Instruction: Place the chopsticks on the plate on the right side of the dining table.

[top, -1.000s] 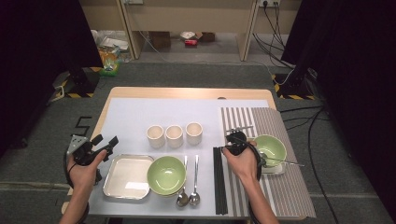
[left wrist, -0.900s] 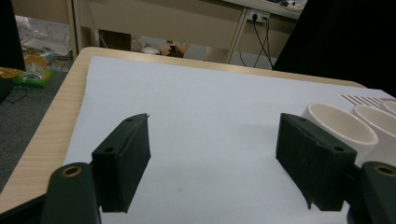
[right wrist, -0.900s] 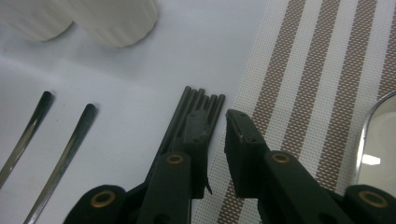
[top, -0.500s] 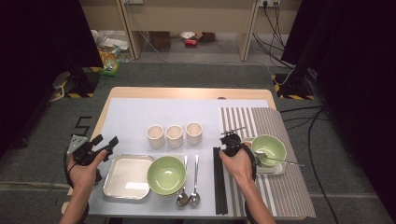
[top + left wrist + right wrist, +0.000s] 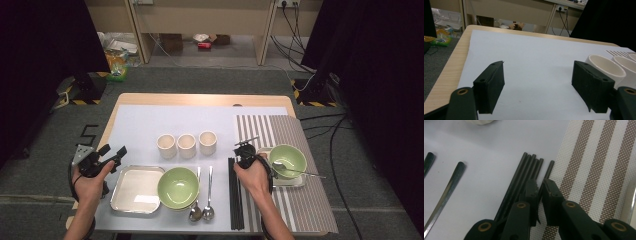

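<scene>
Several black chopsticks (image 5: 235, 200) lie side by side between the white mat and the striped mat. My right gripper (image 5: 243, 151) is down over their far ends. In the right gripper view its jaws (image 5: 540, 185) have just been closing. They stand a narrow slit apart with one chopstick (image 5: 548, 171) running into the slit, and I see no pad pressing on it. The other chopsticks (image 5: 524, 173) lie just left of the jaws. My left gripper (image 5: 114, 150) hovers open at the table's left edge, with nothing between its jaws (image 5: 539, 87).
Three white cups (image 5: 186, 145) stand in a row mid-table. A steel tray (image 5: 122, 200), a green bowl (image 5: 178, 187) and two spoons (image 5: 201, 197) lie near the front. On the striped mat (image 5: 310, 210) a second green bowl (image 5: 289, 159) holds a spoon.
My right hand has edged slightly left, away from the right bowl and onto the chopsticks' far ends. The left hand and gripper have stayed put.
</scene>
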`<action>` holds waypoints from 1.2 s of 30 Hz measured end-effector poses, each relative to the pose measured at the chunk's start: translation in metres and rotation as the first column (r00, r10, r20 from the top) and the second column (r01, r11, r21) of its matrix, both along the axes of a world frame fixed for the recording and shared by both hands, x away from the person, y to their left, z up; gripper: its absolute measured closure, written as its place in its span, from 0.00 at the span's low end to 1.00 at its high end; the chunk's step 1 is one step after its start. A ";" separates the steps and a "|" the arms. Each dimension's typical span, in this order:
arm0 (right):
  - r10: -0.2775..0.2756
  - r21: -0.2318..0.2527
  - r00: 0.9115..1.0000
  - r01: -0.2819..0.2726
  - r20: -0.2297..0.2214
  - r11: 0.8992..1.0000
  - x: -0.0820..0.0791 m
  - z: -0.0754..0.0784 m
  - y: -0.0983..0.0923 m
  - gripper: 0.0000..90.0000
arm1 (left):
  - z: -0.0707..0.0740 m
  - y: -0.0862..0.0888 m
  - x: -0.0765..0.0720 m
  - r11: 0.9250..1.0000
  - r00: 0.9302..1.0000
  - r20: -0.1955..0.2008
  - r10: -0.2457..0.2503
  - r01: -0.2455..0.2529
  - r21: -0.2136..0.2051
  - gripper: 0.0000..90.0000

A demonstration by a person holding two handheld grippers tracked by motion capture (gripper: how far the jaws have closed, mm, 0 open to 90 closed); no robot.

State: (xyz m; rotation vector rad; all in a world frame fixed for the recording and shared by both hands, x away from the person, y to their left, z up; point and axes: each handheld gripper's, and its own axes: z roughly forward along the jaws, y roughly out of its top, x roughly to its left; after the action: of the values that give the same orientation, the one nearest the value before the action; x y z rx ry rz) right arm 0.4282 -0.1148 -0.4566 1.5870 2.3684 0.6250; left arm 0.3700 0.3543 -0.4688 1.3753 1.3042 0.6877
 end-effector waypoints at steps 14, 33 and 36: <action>-0.065 0.037 0.998 0.065 -0.014 0.997 0.001 0.002 -0.011 0.92 | 0.000 0.000 0.000 1.000 1.000 -0.002 0.005 -0.005 0.001 0.28; -0.079 0.024 0.996 0.080 -0.036 0.996 0.001 0.001 -0.005 0.93 | 0.000 0.000 0.001 1.000 1.000 -0.001 0.003 -0.003 0.001 0.28; -0.096 0.026 0.994 0.097 -0.043 0.995 0.001 0.002 -0.006 0.93 | 0.000 0.000 0.001 1.000 1.000 -0.001 0.003 -0.003 0.001 0.28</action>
State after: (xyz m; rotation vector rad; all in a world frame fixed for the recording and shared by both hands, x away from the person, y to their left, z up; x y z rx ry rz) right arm 0.4289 -0.1206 -0.4546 1.7308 2.3046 0.6133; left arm 0.3706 0.3543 -0.4688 1.3753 1.3071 0.6898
